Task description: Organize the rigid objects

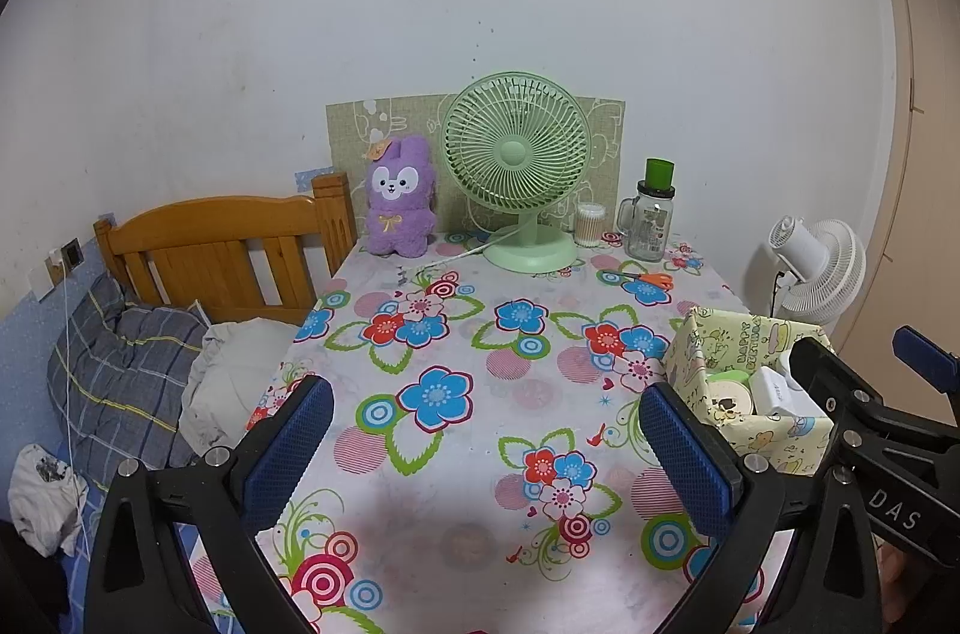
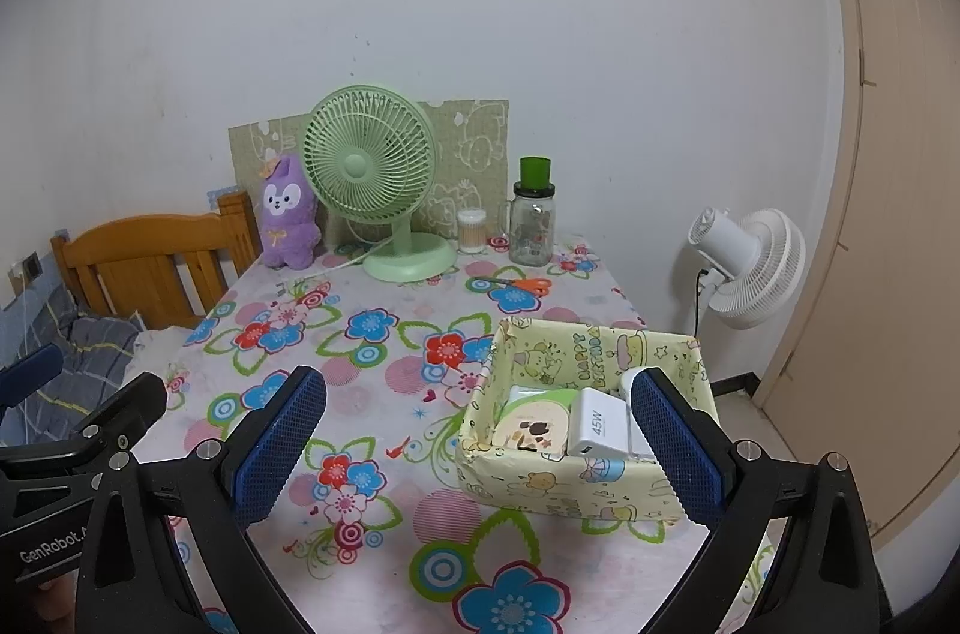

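Right claw [image 2: 477,445] finger hides part of box [image 2: 576,490] contents.

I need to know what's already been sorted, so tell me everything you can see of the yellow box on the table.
The yellow box is an open-topped, rectangular container, apparently cardboard wrapped in pale cartoon paper printed "Happy Birthday". It sits upright on the flowered tablecloth near the table's right edge. Inside lie a white charger marked 45W, a round green-rimmed case with a cartoon face, and another white item, partly hidden. Neither gripper touches it.
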Motion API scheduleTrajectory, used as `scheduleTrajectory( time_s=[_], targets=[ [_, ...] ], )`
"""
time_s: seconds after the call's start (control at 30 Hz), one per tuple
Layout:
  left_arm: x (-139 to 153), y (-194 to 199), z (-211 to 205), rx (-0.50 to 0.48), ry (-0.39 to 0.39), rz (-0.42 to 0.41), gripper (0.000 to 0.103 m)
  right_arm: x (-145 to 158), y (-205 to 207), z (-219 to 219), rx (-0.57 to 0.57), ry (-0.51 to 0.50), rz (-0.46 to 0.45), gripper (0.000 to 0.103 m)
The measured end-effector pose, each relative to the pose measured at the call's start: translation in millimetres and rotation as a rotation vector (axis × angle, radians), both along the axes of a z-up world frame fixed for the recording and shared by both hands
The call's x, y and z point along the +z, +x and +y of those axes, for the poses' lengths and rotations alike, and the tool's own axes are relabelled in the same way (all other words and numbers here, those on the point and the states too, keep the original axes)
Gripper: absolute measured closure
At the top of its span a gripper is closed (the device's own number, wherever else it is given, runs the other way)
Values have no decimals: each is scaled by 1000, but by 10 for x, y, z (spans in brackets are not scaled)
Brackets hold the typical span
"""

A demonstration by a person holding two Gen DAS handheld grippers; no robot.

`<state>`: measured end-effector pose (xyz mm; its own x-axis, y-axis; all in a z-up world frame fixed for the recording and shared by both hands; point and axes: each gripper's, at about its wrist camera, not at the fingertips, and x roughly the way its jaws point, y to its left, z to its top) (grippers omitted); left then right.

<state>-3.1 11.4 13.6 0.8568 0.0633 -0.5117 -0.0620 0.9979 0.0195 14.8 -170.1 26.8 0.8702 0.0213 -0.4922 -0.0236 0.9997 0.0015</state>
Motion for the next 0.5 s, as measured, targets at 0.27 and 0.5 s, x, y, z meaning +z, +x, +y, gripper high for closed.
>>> scheduleTrajectory(
  time_s=[0.27, 0.5],
  targets=[
    [7, 0, -16, 0, 0, -1, 0, 11, -4, -1, -4, -2, -3, 0],
    [13, 6, -23, 0, -2, -1, 0, 10, 0, -5, -4, -3, -4, 0]
  ],
)
